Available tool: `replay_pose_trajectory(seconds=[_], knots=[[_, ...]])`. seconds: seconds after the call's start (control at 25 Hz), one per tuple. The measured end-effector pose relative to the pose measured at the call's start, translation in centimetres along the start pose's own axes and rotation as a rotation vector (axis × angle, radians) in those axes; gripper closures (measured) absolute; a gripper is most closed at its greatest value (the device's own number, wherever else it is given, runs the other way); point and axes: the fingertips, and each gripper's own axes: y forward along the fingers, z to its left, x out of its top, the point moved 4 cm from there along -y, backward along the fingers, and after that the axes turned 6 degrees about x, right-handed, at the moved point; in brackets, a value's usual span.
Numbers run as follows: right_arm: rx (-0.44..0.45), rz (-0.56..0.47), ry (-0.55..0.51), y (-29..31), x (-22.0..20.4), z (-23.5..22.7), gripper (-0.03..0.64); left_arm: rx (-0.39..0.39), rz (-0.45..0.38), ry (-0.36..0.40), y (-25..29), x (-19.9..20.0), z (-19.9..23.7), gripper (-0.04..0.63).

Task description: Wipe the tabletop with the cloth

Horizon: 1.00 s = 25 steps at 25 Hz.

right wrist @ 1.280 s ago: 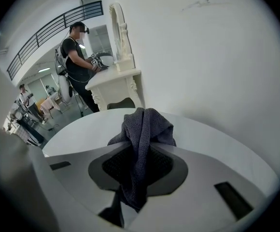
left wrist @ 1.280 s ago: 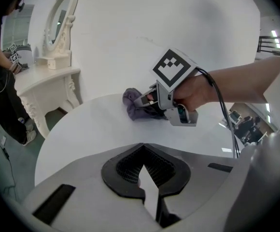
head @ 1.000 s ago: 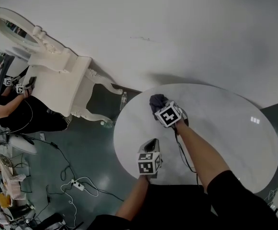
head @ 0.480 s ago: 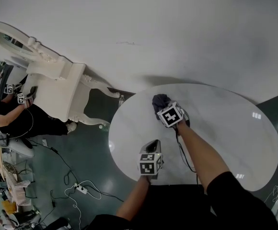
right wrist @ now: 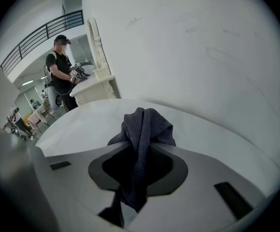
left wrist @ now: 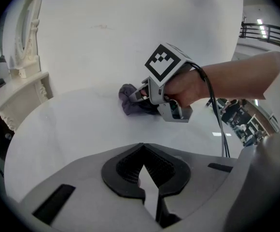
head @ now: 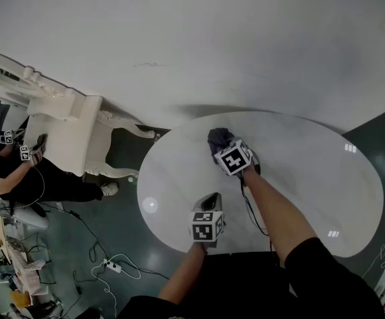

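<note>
Dark grey cloth (right wrist: 141, 129) is bunched up and pinched tight between the jaws of the right gripper (right wrist: 140, 158). Its loose end sits on the white tabletop (head: 305, 178) toward the far edge, by the wall. The left gripper (left wrist: 143, 153) has its jaws pretty much together with nothing in them, over the table's near side, apart from the cloth.

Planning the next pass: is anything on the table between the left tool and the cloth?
Nothing: bare tabletop runs from the left tool to the cloth, as the left gripper view shows.
</note>
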Motion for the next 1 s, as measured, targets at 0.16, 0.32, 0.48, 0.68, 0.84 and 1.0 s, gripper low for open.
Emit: replay_pose_trajectory(seconds=[0.16,0.32,0.48,0.68,0.84,1.0], knots=[[-0.016,-0.002,0.016,-2.1,-1.6,-1.4,0.541,-0.018,0.012,0.018,0.1,-0.3,-2.3,0.592],[-0.031,-0.007,0.031,-3.9,-3.4,-2.9,0.541,-0.035,0.021,0.035,0.6,-0.7,-4.7,0.592],[-0.044,-0.003,0.043,-5.4,-5.2,-3.8,0.541,-0.059,0.035,0.053,0.6,-1.3,-6.7,0.592],[-0.053,-0.020,0.072,-7.6,-7.1,-5.1,0.541,-0.071,0.048,0.102,0.8,-1.3,-8.8,0.592],[-0.067,-0.027,0.095,-9.4,-8.6,-5.9,0.541,-0.088,0.048,0.136,0.8,-0.8,-10.5,0.592],[-0.076,-0.042,0.101,-11.2,-10.2,-6.6,0.541,-0.104,0.057,0.163,0.9,-0.8,-12.3,0.592]])
